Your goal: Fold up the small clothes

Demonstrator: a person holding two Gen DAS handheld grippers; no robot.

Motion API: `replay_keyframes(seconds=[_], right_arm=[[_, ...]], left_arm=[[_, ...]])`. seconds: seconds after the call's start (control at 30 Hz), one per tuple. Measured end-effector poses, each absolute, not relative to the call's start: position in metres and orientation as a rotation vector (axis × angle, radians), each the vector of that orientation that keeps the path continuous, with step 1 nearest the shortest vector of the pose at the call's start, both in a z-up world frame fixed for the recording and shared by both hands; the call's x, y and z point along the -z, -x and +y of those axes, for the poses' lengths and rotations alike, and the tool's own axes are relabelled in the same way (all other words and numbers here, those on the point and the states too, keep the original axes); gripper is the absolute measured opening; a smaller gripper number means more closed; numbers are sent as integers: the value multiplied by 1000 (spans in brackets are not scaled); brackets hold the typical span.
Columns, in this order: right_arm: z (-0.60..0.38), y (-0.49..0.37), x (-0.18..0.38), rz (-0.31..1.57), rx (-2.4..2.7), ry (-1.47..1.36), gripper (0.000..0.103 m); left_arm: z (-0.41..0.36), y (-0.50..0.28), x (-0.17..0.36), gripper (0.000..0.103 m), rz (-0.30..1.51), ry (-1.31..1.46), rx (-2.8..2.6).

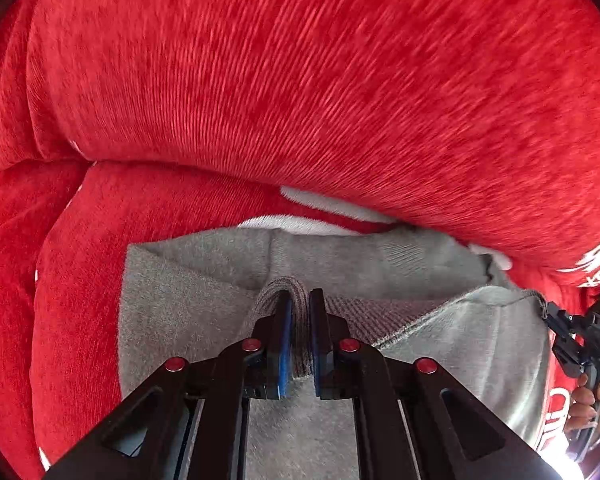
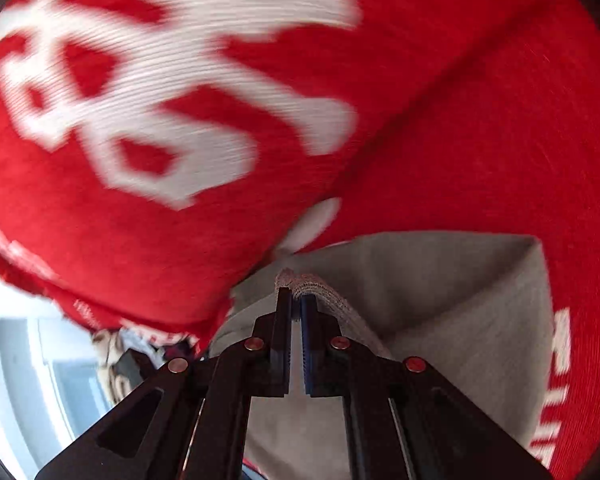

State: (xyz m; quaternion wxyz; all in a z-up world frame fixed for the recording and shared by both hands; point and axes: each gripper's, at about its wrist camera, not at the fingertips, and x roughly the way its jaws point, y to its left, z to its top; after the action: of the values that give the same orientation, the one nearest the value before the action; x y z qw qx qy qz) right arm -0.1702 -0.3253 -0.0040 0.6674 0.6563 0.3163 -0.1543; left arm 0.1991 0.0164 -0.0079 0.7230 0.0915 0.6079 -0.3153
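STEP: carrying fold over | left tool (image 1: pixel 300 304) pinching grey garment (image 1: pixel 204 292) ribbed hem | right tool (image 2: pixel 296 300) pinching same hem | garment over red blanket (image 1: pixel 300 80) | NEXT: lay edge flat, aligned, then release

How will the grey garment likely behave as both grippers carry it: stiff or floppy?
Probably floppy: the grey garment drapes and creases around the left gripper. Likely light, since the right gripper holds it by a ribbed edge pinch. The fuzzy knit probably resists slipping.
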Motion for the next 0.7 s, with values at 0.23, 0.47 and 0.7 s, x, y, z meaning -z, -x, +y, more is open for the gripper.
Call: replay_keyframes(seconds=[0.23, 0.47, 0.7], right_arm=[[-329, 170, -1, 761, 399, -1461, 9], [-326, 164, -33, 887, 431, -1250, 41], [-305, 155, -39, 1030, 433, -1009, 49]], left_arm=[[10, -198, -12, 10, 1316, -292, 691], [16, -190, -45, 98, 1186, -425, 672], [5, -185, -32, 98, 1233, -524, 716]])
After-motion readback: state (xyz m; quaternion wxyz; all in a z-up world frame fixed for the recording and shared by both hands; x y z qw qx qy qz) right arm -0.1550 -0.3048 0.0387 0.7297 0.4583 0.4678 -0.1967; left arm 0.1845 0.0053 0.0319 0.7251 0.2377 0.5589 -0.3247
